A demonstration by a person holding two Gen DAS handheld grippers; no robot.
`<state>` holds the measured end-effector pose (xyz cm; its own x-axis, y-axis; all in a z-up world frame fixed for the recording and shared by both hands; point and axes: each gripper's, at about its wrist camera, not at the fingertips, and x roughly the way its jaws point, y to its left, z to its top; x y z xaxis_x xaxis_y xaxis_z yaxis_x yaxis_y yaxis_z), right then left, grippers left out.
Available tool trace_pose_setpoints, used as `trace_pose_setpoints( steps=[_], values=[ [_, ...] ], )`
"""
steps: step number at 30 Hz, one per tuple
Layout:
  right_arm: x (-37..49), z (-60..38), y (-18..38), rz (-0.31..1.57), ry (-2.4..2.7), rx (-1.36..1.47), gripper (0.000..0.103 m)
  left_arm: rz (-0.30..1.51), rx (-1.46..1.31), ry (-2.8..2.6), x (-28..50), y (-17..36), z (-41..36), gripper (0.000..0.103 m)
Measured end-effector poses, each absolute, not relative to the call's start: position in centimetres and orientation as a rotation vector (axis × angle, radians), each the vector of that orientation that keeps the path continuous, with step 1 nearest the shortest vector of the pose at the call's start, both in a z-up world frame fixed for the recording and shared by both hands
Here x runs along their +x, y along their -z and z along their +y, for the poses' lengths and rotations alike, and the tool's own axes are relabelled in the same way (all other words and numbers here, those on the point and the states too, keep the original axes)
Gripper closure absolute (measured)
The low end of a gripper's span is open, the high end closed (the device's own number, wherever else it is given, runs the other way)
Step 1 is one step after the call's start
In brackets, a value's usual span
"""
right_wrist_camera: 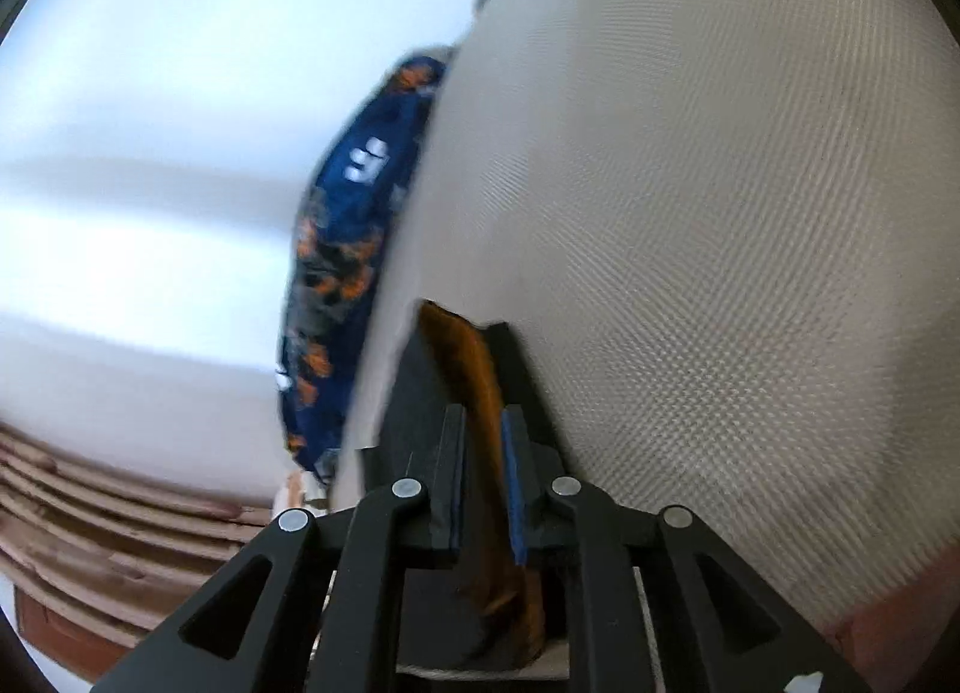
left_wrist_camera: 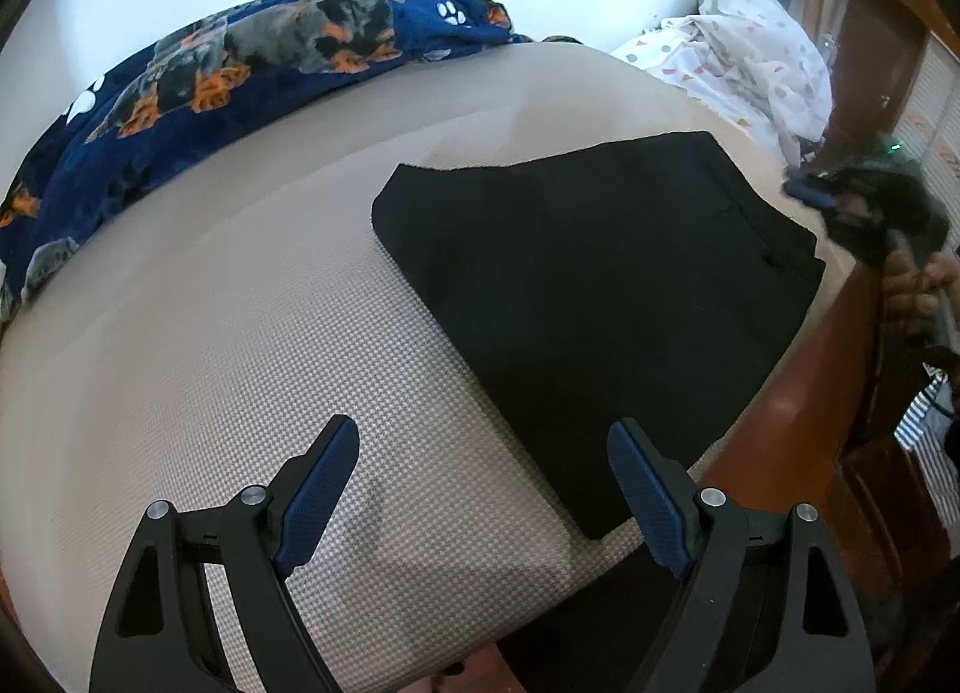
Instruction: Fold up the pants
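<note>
The black pants [left_wrist_camera: 600,285] lie folded into a flat block on the beige mattress [left_wrist_camera: 240,333], close to its right edge. My left gripper [left_wrist_camera: 483,441] is open and empty, hovering just above the near corner of the pants. My right gripper [right_wrist_camera: 485,423] shows in the left wrist view [left_wrist_camera: 852,201] at the far right, blurred, beside the pants' right edge. In the right wrist view its fingers stand a narrow gap apart with nothing clamped; a dark corner of the pants [right_wrist_camera: 420,393] lies under them.
A navy dog-print blanket [left_wrist_camera: 198,81] lies along the far left of the mattress. A white patterned sheet [left_wrist_camera: 750,57] is bunched at the far right. The wooden bed frame [left_wrist_camera: 810,393] runs along the right edge.
</note>
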<state>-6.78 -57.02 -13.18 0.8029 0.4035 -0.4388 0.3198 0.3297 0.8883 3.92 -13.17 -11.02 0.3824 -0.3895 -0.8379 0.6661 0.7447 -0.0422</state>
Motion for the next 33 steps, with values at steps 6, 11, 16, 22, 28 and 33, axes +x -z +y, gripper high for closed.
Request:
trace_pose_setpoints(
  steps=[6, 11, 16, 22, 28, 33],
  values=[
    [-9.5, -53.6, 10.6, 0.752, -0.193, 1.235, 0.083, 0.991, 0.284, 0.698, 4.2, 11.3, -13.2, 0.018],
    [-10.2, -51.7, 13.7, 0.843, -0.158, 1.315, 0.078, 0.993, 0.29, 0.697, 3.9, 11.3, -13.1, 0.018],
    [-10.0, -51.9, 15.1, 0.841, -0.126, 1.351, 0.077, 0.99, 0.282, 0.696, 3.8, 11.2, -12.9, 0.018],
    [-8.8, -52.2, 15.4, 0.832, -0.077, 1.318, 0.085, 1.004, 0.283, 0.697, 3.8, 11.4, -13.0, 0.018],
    [-9.4, -51.8, 14.0, 0.776, -0.069, 1.26, 0.093, 0.988, 0.294, 0.694, 3.5, 10.7, -13.1, 0.018],
    [-10.7, -51.0, 13.7, 0.795, -0.089, 1.259, 0.093, 0.988, 0.29, 0.707, 3.8, 10.6, -13.4, 0.018]
  ],
)
